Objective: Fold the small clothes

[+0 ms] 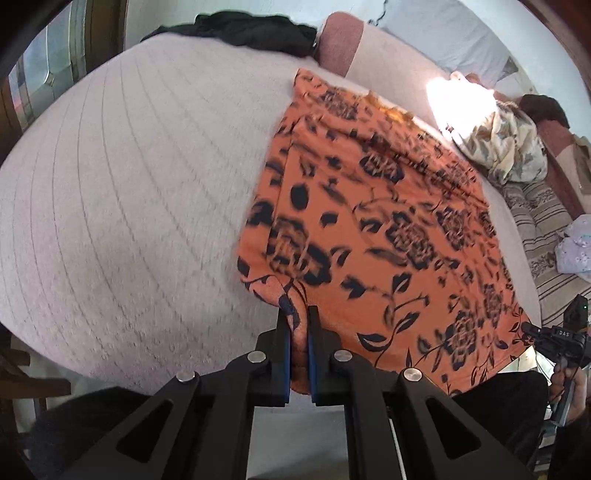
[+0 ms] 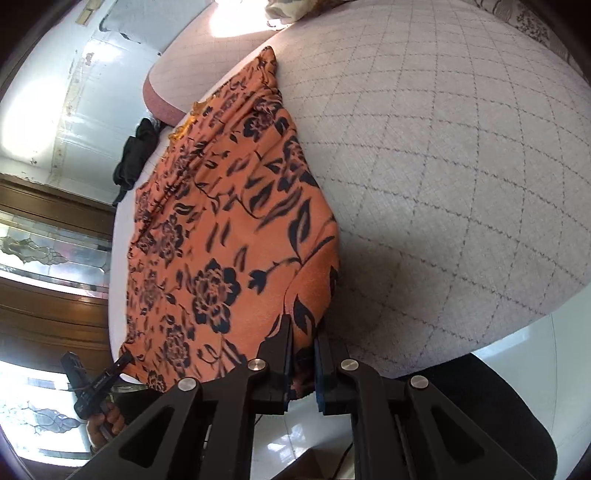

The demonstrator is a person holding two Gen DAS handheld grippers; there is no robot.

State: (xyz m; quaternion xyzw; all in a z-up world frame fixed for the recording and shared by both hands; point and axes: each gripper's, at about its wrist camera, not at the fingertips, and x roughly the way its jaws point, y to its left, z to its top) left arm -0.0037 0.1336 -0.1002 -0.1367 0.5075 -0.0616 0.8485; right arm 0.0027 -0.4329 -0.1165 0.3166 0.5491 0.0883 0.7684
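An orange garment with a dark floral print (image 1: 388, 221) lies spread on a pale quilted bed (image 1: 129, 203); its near edge hangs over the bed's front edge. My left gripper (image 1: 298, 314) is shut on the garment's near left corner. My right gripper (image 2: 304, 325) is shut on the garment's (image 2: 221, 221) near right corner. The right gripper also shows in the left wrist view (image 1: 532, 330), and the left gripper in the right wrist view (image 2: 123, 360), each at its own corner of the cloth.
A black garment (image 1: 255, 31) lies at the bed's far left by a pink bolster (image 1: 340, 40). A cream floral cloth (image 1: 509, 147) and a striped cushion (image 1: 543, 221) lie to the right. Wooden doors with glass (image 2: 48, 277) stand beside the bed (image 2: 461, 166).
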